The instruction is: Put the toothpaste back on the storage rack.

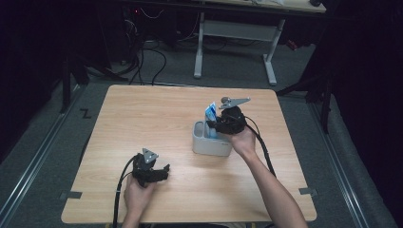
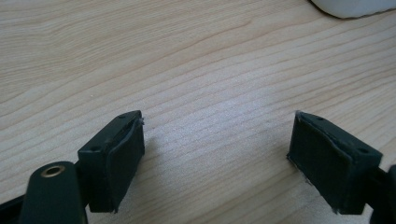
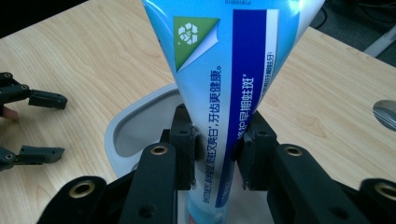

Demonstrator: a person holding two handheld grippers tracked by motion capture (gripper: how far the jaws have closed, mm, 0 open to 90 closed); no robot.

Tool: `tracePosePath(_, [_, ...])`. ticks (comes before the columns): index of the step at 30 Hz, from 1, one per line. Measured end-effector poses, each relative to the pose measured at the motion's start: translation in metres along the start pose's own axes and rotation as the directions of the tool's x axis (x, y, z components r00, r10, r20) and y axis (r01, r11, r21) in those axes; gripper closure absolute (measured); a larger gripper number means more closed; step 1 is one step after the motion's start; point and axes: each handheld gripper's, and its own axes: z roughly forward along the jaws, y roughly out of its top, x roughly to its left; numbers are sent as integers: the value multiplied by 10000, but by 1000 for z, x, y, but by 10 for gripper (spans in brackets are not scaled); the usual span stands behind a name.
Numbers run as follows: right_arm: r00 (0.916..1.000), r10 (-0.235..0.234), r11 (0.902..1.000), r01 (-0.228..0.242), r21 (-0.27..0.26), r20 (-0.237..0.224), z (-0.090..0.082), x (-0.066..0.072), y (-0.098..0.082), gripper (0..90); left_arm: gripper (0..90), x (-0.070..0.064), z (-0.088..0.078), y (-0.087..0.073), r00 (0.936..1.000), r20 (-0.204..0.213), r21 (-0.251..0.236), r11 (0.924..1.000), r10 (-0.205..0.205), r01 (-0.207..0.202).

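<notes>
Room: a dim space with dark drapes at both sides, grey floor, a white-legged desk at the far end and loose cables on the floor by it.
Surface: one light wooden table with rounded corners, its grain plain in the left gripper view.
Things on the table: one grey holder, right of centre, with upright walls and an open top.
Tubes: one, a blue and white toothpaste tube with a green recycling mark and printed lettering; it stands upright with its lower end inside the holder and its flat wide end up.
Grippers: two, one in each hand.
Right gripper: at the holder, on its right and far side; both black jaws are clamped onto the tube's narrow lower part, pads pressed against either face, just above the holder's rim.
Left gripper: near the table's near left part, well apart from the holder; its jaws stand wide apart with bare wood between them. In the right gripper view it shows at the left edge, jaws spread.
Hands: two, with forearms coming in from the near edge; right hand just beside the holder, left hand near the table's near edge.
Cables: two black ones, one trailing from each gripper toward the near side.
</notes>
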Motion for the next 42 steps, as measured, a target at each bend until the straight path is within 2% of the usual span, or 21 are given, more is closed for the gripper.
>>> tracePosePath(14, [9996,207,9994,-212,-277,-185,0,-4,-4,684,186,0,0,0,10000,0,-5,10000,-12,12])
tracePosePath(19, [9995,267,9991,-273,-332,-184,0,-2,-3,611,187,0,0,0,10000,-10,-15,10000,-12,12])
tracePosePath(23, [9997,227,9976,-232,-654,-80,-5,-2,-6,583,187,0,0,0,10000,-12,-19,10000,-12,12])
tracePosePath(28, [9988,478,9951,-482,-860,-62,-12,-5,-11,554,187,0,0,0,10000,-14,-20,10000,-13,13])
tracePosePath(37, [9992,398,9925,-393,-1162,23,-27,-8,-12,558,187,0,0,0,10000,-14,-18,10000,-12,12])
tracePosePath(42, [9987,504,9903,-500,-1300,1,-33,-11,-14,558,186,0,0,0,10000,3,-32,10000,-35,35])
